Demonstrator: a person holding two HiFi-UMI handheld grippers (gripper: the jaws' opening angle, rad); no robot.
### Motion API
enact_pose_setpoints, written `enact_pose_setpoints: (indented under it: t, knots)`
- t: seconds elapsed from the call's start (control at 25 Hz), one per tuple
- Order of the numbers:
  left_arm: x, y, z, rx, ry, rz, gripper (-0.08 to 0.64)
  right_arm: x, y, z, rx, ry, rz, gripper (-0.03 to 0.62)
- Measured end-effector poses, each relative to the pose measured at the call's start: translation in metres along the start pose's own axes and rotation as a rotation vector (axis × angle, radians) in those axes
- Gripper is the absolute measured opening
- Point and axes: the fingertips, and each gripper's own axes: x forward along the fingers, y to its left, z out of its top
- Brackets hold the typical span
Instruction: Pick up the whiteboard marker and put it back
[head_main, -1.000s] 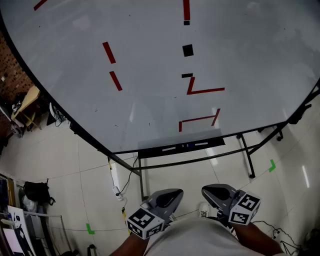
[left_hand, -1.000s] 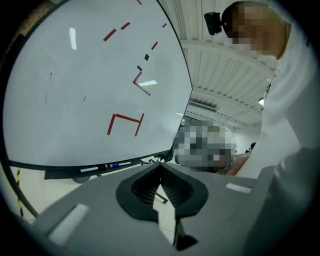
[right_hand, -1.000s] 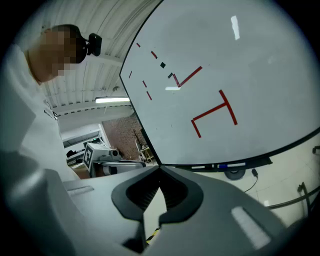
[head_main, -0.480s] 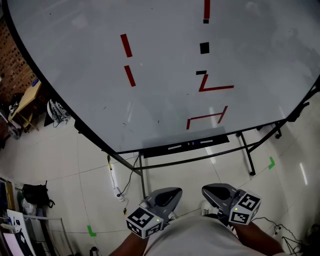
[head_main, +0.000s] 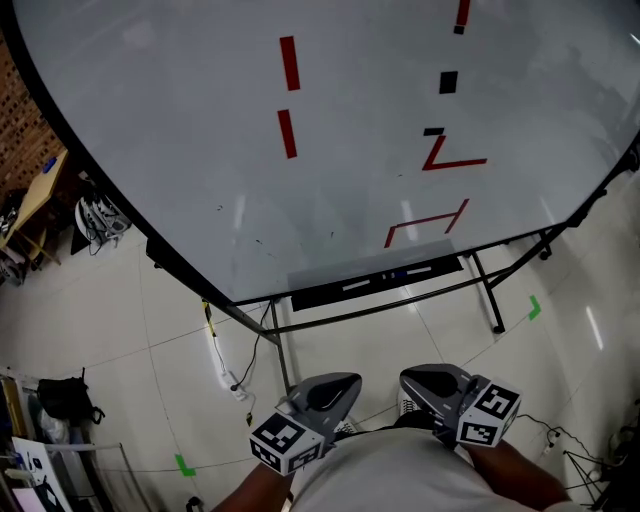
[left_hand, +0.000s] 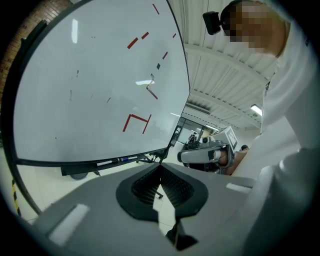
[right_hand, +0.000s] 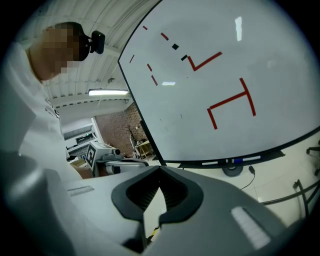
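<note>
Holding the left claw (head_main: 342, 388) and the right claw (head_main: 416, 382) low against the body, each pinched together at the tips with nothing between, and well apart from the whiteboard (head_main: 180, 150). Looking for the whiteboard marker (head_main: 400, 274) on the black tray (head_main: 320, 294) under the board's lower edge, among a few slim sticks lying end to end; hard to single out the right one from this far off, so could easily reach for the wrong one. Must spread a claw before arriving, or will only nudge the marker along the tray or tip it off onto the tiled floor (head_main: 150, 300). Could also pinch too near one end and lose it, probably smooth and round and apt to swing or slip. Worth minding the stand's leg (head_main: 487, 298) and the cable (head_main: 250, 362) when stepping in: may trip, or jolt the board and roll everything off the tray. Some risk too of smearing the red marks (head_main: 290, 63) with a raised claw.
</note>
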Motion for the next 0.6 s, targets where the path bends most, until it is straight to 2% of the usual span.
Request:
enact_pose_setpoints:
  t: [0.2, 0.32, 0.6]
  knots:
    - [0.006, 0.010, 0.003, -0.019, -0.008, -0.007, 0.017, 0.004, -0.011, 0.004, 0.010, 0.008, -0.021, 0.002]
    - [0.018, 0.016, 0.005, -0.017, 0.000, -0.001, 0.017, 0.012, -0.023, 0.010, 0.014, 0.005, -0.002, 0.002]
    - [0.047, 0.044, 0.028, -0.004, -0.019, 0.100, 0.017, 0.032, -0.066, 0.037, -0.005, 0.011, 0.099, 0.002]
